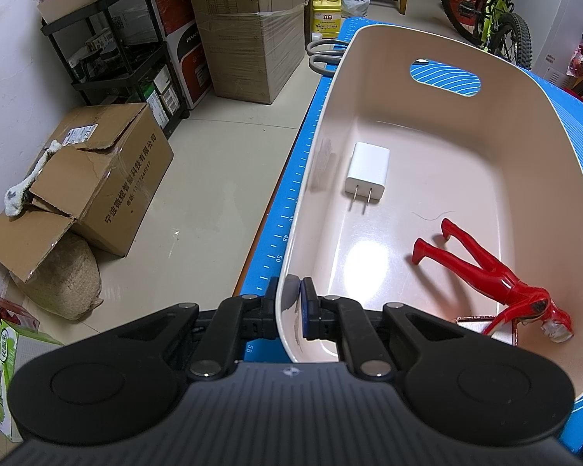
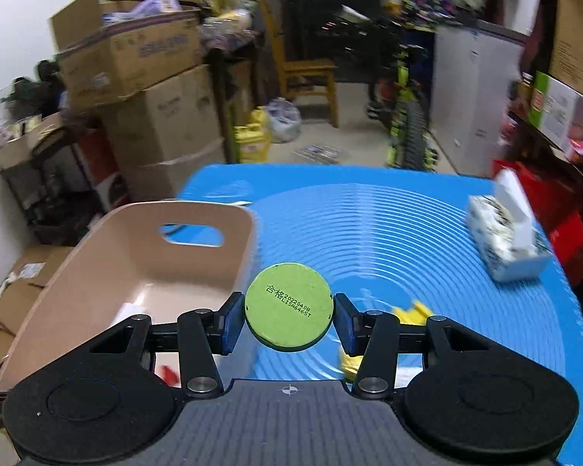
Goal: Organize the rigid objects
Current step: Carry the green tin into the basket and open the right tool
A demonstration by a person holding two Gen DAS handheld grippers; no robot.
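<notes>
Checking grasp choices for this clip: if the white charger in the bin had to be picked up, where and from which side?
Grip the white charger across its two long flat sides, coming straight down from above. It lies flat on the floor of the bin, clear of the walls and the red figure. Keep the fingers off the prong end, which points toward the camera.

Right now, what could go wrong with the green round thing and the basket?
The right gripper pinches the green tin only by its curved edge, so it might slip out. It sits beside the basket, not over it, so letting go now could miss. Dropped in, it could knock the red figure or white charger.
</notes>
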